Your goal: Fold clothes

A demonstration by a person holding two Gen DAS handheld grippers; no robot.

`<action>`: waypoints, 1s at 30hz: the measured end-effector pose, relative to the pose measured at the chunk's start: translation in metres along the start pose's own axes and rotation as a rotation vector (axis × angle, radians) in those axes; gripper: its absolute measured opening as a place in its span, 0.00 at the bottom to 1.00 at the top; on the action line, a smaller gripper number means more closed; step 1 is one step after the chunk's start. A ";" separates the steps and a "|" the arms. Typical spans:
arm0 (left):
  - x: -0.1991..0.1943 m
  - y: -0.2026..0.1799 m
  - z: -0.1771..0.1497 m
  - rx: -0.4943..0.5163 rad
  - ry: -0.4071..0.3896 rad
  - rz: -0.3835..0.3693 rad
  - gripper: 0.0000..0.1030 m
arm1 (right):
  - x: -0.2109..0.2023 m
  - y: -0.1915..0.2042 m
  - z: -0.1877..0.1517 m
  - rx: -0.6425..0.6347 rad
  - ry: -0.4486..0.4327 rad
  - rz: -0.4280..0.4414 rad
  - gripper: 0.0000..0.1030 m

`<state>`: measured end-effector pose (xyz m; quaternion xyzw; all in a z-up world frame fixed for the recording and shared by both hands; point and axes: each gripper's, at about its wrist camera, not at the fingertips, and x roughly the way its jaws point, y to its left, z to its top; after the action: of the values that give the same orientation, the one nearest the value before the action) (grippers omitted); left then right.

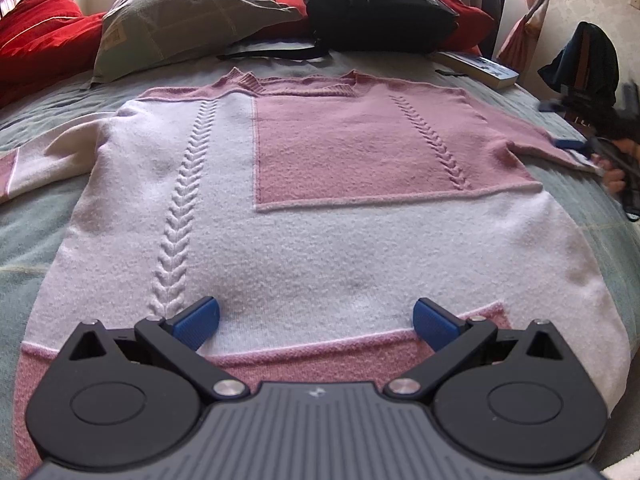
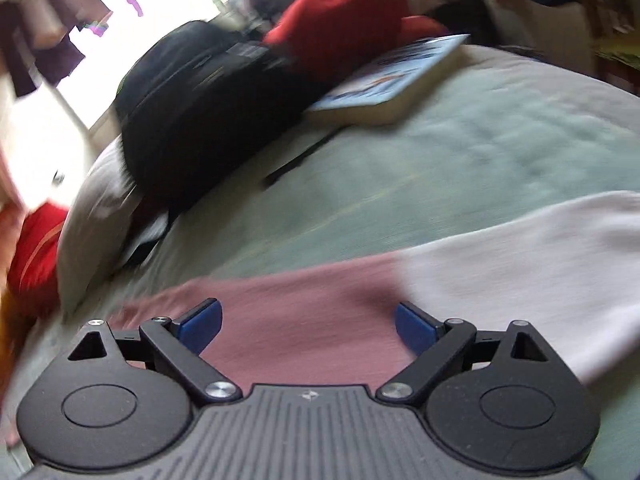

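Sweater (image 1: 320,216): flat on bed (image 1: 32,232), long axis running straight ahead of the left gripper (image 1: 316,320), hem under its spread, empty fingers, collar far end. Sleeve (image 2: 360,308): lies crosswise beneath the right gripper (image 2: 308,324), fingers spread, holding nothing; this gripper is nearer it. Beyond: backpack (image 1: 376,4), book (image 2: 392,80).

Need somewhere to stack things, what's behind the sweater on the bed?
Behind the sweater: a grey pillow, black backpack, book, red cushions. Whatever's behind them is hidden.
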<state>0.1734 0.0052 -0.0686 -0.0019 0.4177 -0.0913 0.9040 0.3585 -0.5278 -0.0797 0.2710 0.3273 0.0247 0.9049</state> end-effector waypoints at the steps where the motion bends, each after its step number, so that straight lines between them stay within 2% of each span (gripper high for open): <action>1: 0.000 -0.001 0.001 0.001 0.000 0.004 0.99 | -0.006 -0.014 0.005 0.017 -0.010 -0.024 0.93; 5: 0.002 -0.003 0.002 0.007 0.004 0.015 0.99 | -0.022 -0.054 0.022 0.052 -0.044 -0.086 0.93; 9: 0.001 -0.003 0.002 0.005 0.007 0.019 0.99 | -0.027 -0.074 0.037 0.075 -0.062 -0.172 0.94; 11: 0.001 -0.003 0.003 0.004 0.009 0.021 0.99 | -0.026 -0.079 0.042 0.054 -0.059 -0.248 0.95; 15: 0.000 -0.004 0.003 0.007 0.011 0.027 0.99 | -0.027 -0.086 0.040 0.058 -0.035 -0.127 0.95; 17: 0.001 -0.004 0.003 0.004 0.012 0.028 0.99 | -0.021 -0.086 0.039 0.028 -0.001 -0.192 0.94; 18: 0.001 -0.004 0.003 0.004 0.013 0.028 0.99 | -0.019 -0.086 0.039 0.015 -0.009 -0.278 0.93; 19: 0.000 -0.004 0.003 0.002 0.014 0.028 0.99 | -0.020 -0.084 0.040 0.016 -0.035 -0.344 0.92; 22: -0.001 -0.004 0.002 0.001 0.014 0.029 0.99 | -0.022 -0.065 0.038 -0.012 -0.067 -0.376 0.94; 26: -0.001 -0.007 0.002 0.006 0.014 0.032 0.99 | -0.012 -0.024 0.019 -0.232 -0.012 -0.358 0.97; 30: -0.002 -0.008 0.001 0.017 0.016 0.035 0.99 | -0.001 0.009 0.005 -0.264 0.058 -0.402 0.97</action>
<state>0.1718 -0.0028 -0.0657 0.0139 0.4239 -0.0790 0.9021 0.3620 -0.5230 -0.0713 0.0790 0.3946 -0.1054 0.9094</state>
